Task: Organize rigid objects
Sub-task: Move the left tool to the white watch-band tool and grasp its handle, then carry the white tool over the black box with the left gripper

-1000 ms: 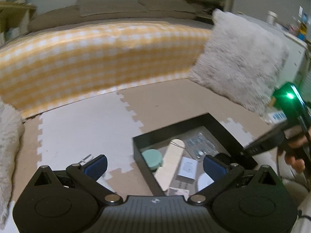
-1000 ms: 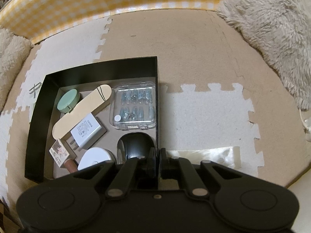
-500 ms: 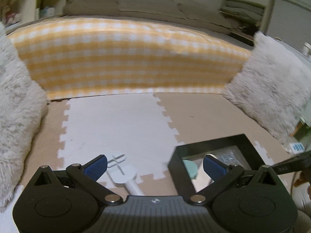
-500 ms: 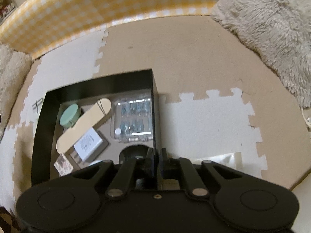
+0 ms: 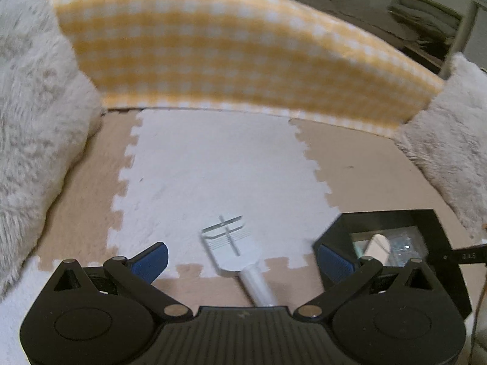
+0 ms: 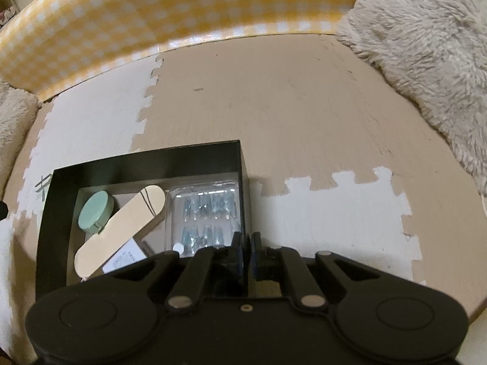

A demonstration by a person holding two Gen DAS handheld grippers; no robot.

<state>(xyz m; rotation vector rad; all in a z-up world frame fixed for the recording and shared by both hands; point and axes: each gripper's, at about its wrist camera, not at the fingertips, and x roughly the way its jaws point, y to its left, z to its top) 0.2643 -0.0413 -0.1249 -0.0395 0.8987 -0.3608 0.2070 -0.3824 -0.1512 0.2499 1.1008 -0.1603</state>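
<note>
A white flat tool with a slotted head and a round handle (image 5: 236,252) lies on the white foam mat, between the fingers of my open left gripper (image 5: 242,258). A black open box (image 6: 146,164) stands to its right and also shows in the left wrist view (image 5: 380,217). In it lie a mint round tin (image 6: 92,213), a beige flat stick (image 6: 121,231), a clear plastic case of small blue parts (image 6: 204,210) and a white labelled box (image 6: 123,258). My right gripper (image 6: 246,243) is shut on the box's right wall.
A yellow checked bed cover (image 5: 237,60) hangs along the back. Fluffy grey cushions stand at the left (image 5: 33,115) and right (image 6: 426,39). The floor is white and tan puzzle mat (image 6: 304,106).
My left gripper has swung left and down from the box to the white tool, which now lies between its fingers. My right gripper stays shut on the box wall, view pulled back slightly.
</note>
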